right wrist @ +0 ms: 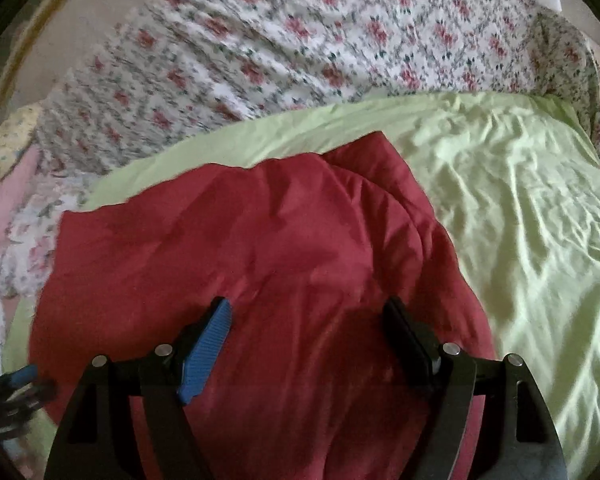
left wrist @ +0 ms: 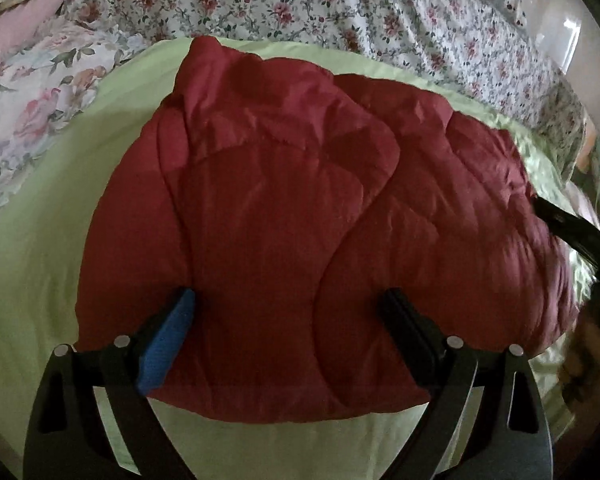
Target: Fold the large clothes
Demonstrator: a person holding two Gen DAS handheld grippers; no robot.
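Observation:
A dark red padded garment (left wrist: 300,208) lies folded in a puffy heap on a light green sheet (left wrist: 32,260). My left gripper (left wrist: 290,308) hovers over the garment's near edge with its jaws wide apart; the blue pad (left wrist: 168,348) and the black finger (left wrist: 404,332) pinch nothing. In the right wrist view the same garment (right wrist: 260,248) fills the lower middle. My right gripper (right wrist: 307,308) stands open above it, with no cloth held. The right gripper's black body (left wrist: 572,236) shows at the garment's right side, and the left gripper (right wrist: 16,384) shows at the lower left.
A floral bedspread (left wrist: 340,4) is bunched along the far side of the bed. A flowered pillow (left wrist: 40,92) and a pink pillow (left wrist: 16,28) lie at the left. Wrinkled green sheet (right wrist: 520,220) spreads to the right of the garment.

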